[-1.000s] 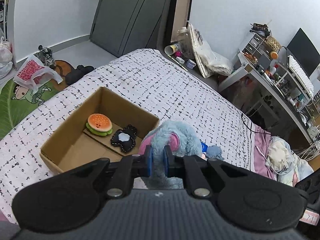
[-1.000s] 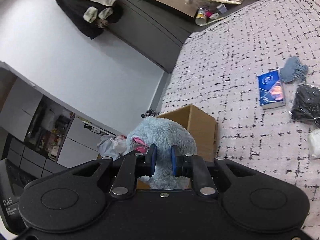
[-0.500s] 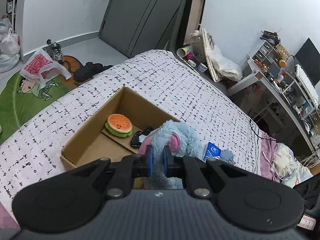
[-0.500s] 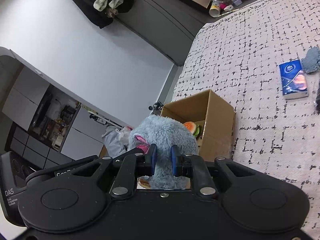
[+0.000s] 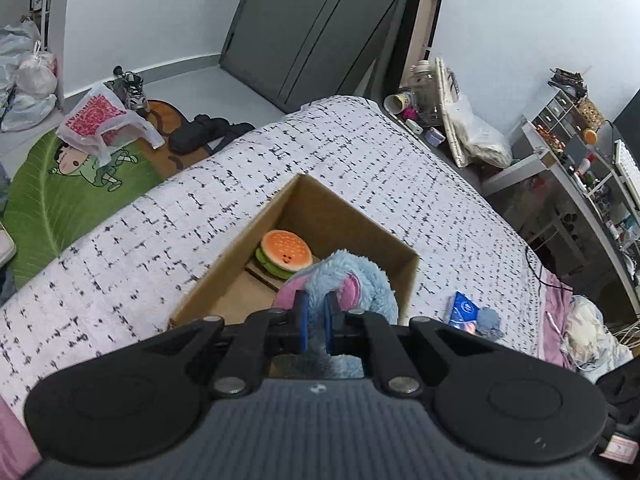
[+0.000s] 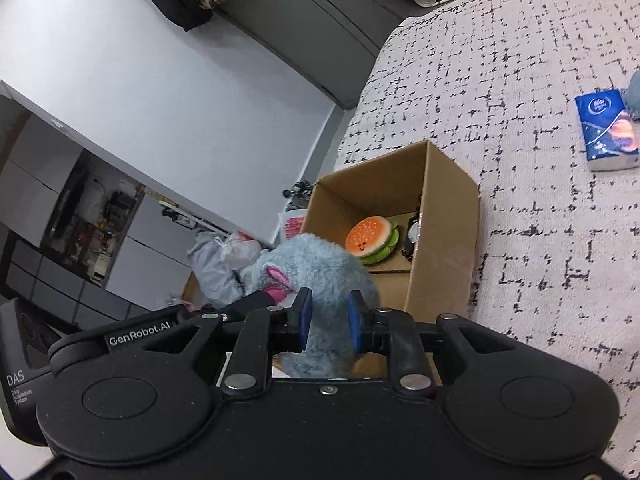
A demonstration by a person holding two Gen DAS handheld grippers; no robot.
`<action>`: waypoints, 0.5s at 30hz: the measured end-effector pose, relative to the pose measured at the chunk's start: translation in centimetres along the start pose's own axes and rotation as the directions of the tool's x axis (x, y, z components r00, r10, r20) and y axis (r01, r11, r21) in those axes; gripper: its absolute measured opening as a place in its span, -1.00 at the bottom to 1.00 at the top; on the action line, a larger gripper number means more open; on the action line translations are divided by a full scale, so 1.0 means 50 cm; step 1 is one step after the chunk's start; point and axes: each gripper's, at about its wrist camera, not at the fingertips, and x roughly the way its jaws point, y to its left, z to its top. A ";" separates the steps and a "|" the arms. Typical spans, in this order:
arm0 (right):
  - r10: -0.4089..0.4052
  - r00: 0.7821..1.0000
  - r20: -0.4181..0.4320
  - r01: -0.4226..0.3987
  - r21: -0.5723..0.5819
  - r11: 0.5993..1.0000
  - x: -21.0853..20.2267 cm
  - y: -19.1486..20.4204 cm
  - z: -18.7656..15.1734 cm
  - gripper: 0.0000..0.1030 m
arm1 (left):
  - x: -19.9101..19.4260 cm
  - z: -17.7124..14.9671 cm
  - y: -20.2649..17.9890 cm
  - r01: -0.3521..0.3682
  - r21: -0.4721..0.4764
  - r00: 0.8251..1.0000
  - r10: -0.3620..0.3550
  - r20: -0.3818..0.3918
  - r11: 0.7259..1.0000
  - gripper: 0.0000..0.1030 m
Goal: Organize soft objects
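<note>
Fluffy blue plush over cardboard box

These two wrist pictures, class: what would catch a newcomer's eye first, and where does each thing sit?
A fluffy blue plush toy fills the near centre, pinched by the left hand-held gripper while the right hand-held gripper is opening its jaws around it. Just beyond, an open cardboard box sits on the speckled bedspread, with a bright burger plush inside.

Home bedroom, quilted bed, wardrobe, cluttered desk
</note>
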 end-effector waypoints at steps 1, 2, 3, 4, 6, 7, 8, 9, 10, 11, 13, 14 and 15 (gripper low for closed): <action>-0.007 1.000 0.001 0.007 0.006 1.000 0.000 -0.003 0.002 -0.58 | 0.005 0.003 0.002 0.001 -0.001 1.000 -0.001 -0.003 1.000 -0.87; -0.016 1.000 0.003 0.016 0.013 1.000 -0.002 -0.007 0.003 -0.58 | 0.008 0.006 0.004 0.002 -0.001 1.000 -0.002 -0.005 1.000 -0.87; -0.024 1.000 0.005 0.024 0.017 1.000 -0.001 -0.009 0.004 -0.58 | 0.012 0.008 0.004 0.002 0.000 1.000 -0.002 -0.005 1.000 -0.87; -0.035 0.999 0.008 0.035 0.024 0.999 -0.002 -0.013 0.006 -0.58 | 0.016 0.011 0.002 0.000 0.004 1.000 0.000 -0.004 1.000 -0.87; -0.053 0.998 0.016 0.052 0.041 0.998 -0.005 -0.019 0.009 -0.58 | 0.024 0.015 -0.002 -0.003 0.014 1.000 0.003 -0.002 1.000 -0.87; -0.059 0.998 0.021 0.058 0.046 0.997 -0.008 -0.022 0.010 -0.58 | 0.029 0.017 -0.003 -0.003 0.018 1.000 0.003 -0.005 1.000 -0.87; -0.065 0.998 0.026 0.063 0.051 0.997 -0.011 -0.025 0.011 -0.58 | 0.037 0.019 -0.005 -0.003 0.022 1.000 0.003 -0.012 1.000 -0.87; -0.068 0.997 0.028 0.067 0.053 0.996 -0.011 -0.026 0.012 -0.57 | 0.045 0.019 -0.007 -0.005 0.024 1.000 0.006 -0.021 1.000 -0.86; -0.073 0.997 0.031 0.071 0.056 0.996 -0.012 -0.028 0.013 -0.57 | 0.054 0.019 -0.008 -0.015 0.027 0.999 0.016 -0.030 1.000 -0.86; -0.077 0.996 0.033 0.075 0.058 0.996 -0.014 -0.030 0.014 -0.56 | 0.064 0.018 -0.011 -0.038 0.037 0.999 0.039 -0.032 0.999 -0.85; -0.087 0.996 0.034 0.085 0.058 0.995 -0.013 -0.033 0.015 -0.53 | 0.073 0.013 -0.021 -0.103 0.075 0.995 0.104 -0.007 0.992 -0.81; -0.092 0.995 0.036 0.090 0.057 0.994 -0.014 -0.033 0.014 -0.52 | 0.077 0.012 -0.025 -0.128 0.086 0.992 0.129 -0.003 0.988 -0.79; -0.097 0.995 0.037 0.095 0.056 0.994 -0.014 -0.033 0.014 -0.50 | 0.080 0.011 -0.027 -0.131 0.089 0.991 0.132 -0.007 0.987 -0.79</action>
